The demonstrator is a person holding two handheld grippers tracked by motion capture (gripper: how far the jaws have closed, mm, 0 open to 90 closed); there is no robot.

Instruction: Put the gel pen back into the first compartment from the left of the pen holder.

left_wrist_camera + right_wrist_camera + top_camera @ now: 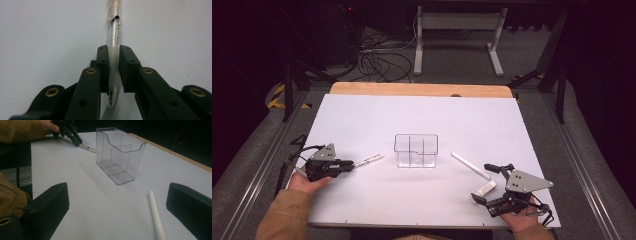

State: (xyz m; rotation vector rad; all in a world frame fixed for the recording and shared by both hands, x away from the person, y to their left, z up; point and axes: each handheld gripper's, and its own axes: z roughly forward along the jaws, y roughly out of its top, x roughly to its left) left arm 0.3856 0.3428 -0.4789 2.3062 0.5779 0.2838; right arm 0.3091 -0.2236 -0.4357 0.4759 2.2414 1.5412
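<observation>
White counter point(362, 120): pen point(113, 50) lies lengthwise in left claw point(114, 62), clamped, tip rearward; holder point(416, 150) well right. Right claw point(492, 182) apart.

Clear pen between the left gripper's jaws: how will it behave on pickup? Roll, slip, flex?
The pen looks like a stiff, thin plastic barrel, so it probably won't flex and is likely light. Its round, smooth body may slip or pivot between the left gripper pads, which sit near one end. If dropped on the flat white table, it would probably roll, though its clip may stop it.
</observation>
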